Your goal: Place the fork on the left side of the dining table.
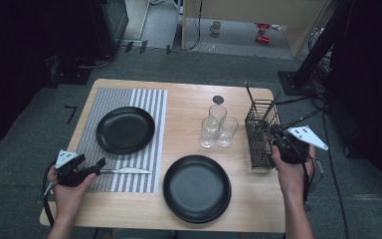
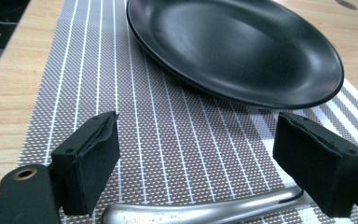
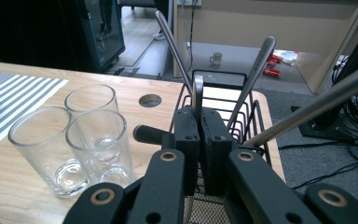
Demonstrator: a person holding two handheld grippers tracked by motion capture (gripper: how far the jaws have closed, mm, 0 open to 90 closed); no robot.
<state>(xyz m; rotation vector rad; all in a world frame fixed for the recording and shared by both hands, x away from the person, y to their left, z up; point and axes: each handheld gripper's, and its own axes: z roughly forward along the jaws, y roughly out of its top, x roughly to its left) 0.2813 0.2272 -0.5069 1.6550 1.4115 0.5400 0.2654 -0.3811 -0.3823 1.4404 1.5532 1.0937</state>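
At the wire basket [image 1: 261, 133] on the tabletop's right, a utensil handle [image 3: 197, 95] is clamped in the right gripper [image 3: 200, 135]; neighbouring handles could be snagged and the basket tipped. The left gripper [image 2: 191, 163] is held apart over a knife [image 1: 128, 171] on the placemat [image 1: 124, 164].

Glossy black plate [image 2: 242, 46] on woven striped placemat [image 2: 168, 140], light wooden table [image 1: 189, 104], brushed-metal knife [image 2: 205, 212], black wire caddy [image 1: 261, 132].

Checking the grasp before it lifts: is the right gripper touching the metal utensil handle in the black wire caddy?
Touching. In the right gripper view, the right gripper is shut on the thin metal utensil handle, pads pressed against both sides.
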